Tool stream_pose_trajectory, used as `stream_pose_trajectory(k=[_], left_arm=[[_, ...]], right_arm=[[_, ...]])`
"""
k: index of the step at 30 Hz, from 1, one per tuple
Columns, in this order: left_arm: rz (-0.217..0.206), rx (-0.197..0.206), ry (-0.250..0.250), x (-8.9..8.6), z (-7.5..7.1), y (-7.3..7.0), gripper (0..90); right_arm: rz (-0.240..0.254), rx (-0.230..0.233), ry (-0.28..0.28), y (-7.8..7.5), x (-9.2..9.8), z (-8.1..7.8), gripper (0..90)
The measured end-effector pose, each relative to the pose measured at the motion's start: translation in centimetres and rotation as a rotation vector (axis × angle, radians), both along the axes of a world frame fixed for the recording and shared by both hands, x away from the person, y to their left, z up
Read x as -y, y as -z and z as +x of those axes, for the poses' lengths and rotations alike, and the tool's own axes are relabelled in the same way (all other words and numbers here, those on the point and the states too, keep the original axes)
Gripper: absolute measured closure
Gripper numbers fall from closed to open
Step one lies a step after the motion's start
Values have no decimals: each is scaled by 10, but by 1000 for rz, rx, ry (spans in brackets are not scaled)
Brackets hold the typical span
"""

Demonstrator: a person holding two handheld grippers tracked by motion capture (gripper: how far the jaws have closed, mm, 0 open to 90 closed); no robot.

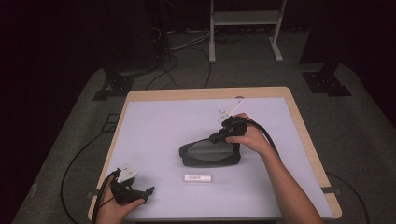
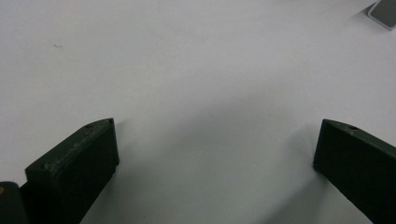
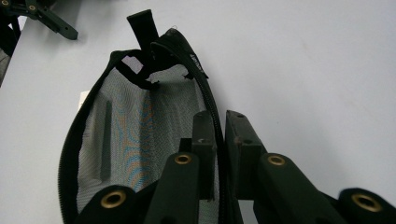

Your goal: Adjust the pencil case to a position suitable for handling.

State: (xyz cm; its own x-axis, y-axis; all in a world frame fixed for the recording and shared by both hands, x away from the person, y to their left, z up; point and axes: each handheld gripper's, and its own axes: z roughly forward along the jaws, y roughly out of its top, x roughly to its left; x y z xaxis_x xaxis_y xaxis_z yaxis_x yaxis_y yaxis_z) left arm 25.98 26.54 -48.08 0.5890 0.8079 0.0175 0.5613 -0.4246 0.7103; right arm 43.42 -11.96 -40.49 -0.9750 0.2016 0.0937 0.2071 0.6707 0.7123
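Observation:
A black pouch [image 1: 205,156] with a grey mesh panel [image 3: 135,130] lies at the middle of the white table top, its mouth gaping. My right gripper [image 1: 215,138] reaches down onto the pouch's far right rim. In the right gripper view its jaws [image 3: 219,116] stand close together with the zipper edge [image 3: 212,107] pinched between them. A black pull tab [image 3: 144,25] sticks out at the pouch's far end. My left gripper [image 1: 140,191] rests near the front left corner, open, with bare table between its jaws [image 2: 217,128].
A small white oblong block [image 1: 197,178] lies in front of the pouch; a pale corner [image 2: 384,11] peeks in at the top right of the left gripper view. The table's wooden edge [image 1: 303,135] frames the white mat. Cables and stands sit on the floor beyond.

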Motion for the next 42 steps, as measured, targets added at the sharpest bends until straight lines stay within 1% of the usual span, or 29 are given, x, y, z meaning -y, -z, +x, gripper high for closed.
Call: stream_pose_trajectory(k=[6, 9, 12, 16, 21, 22, 23, 24, 25, 26, 27, 28, 29, 30, 31, 32, 33, 34, 35, 36, 37, 38, 39, 42], left_arm=[[0, 0, 0, 0, 0, 0, 0], [0, 0, 0, 0, 0, 0, 0], [0, 0, 0, 0, 0, 0, 0], [0, 0, 0, 0, 0, 0, 0], [0, 0, 0, 0, 0, 0, 0], [0, 0, 0, 0, 0, 0, 0], [0, 0, 0, 0, 0, 0, 0], [0, 0, 0, 0, 0, 0, 0], [0, 0, 0, 0, 0, 0, 0], [0, 0, 0, 0, 0, 0, 0], [0, 0, 0, 0, 0, 0, 0], [0, -1, 0, 0, 0, 0, 0], [0, -1, 0, 0, 0, 0, 0], [0, -1, 0, 0, 0, 0, 0], [0, 0, 0, 0, 0, 0, 0], [0, 0, 0, 0, 0, 0, 0], [0, 0, 0, 0, 0, 0, 0], [0, 0, 0, 0, 0, 0, 0], [0, 0, 1, 0, 0, 0, 0], [0, 0, 1, 0, 0, 0, 0], [0, -1, 0, 0, 0, 0, 0], [0, -1, 0, 0, 0, 0, 0], [0, 0, 0, 0, 0, 0, 0], [1, 2, 2, 0, 0, 0, 0]], right_arm=[[-17, -3, 11, 1, 0, 0, 837], [-16, -1, 15, 1, 1, 0, 803], [-15, 0, 17, 0, 1, 0, 796], [1, 13, 22, -3, 5, -2, 743], [20, 27, 45, -9, 9, -5, 640], [20, 27, 45, -9, 9, -5, 640], [34, 34, 65, -11, 12, -6, 596], [39, 39, 74, -12, 13, -6, 572], [46, 39, 87, -12, 14, -7, 549], [46, 39, 87, -12, 14, -7, 549], [50, 41, 106, -13, 17, -7, 501], [52, 44, 120, -13, 19, -7, 476], [56, 40, 140, -13, 20, -8, 458], [56, 40, 140, -13, 20, -8, 458], [59, 44, 177, -14, 24, -9, 401], [59, 44, 177, -14, 24, -9, 401], [61, 44, 212, -13, 29, -10, 365], [61, 44, 212, -13, 29, -10, 365], [63, 55, 248, -12, 35, -10, 330], [67, 59, 265, -12, 39, -11, 317], [70, 63, 289, -11, 42, -11, 309], [70, 63, 289, -11, 42, -11, 309], [70, 66, 329, -9, 48, -12, 294], [61, 78, 387, -7, 58, -13, 271]])
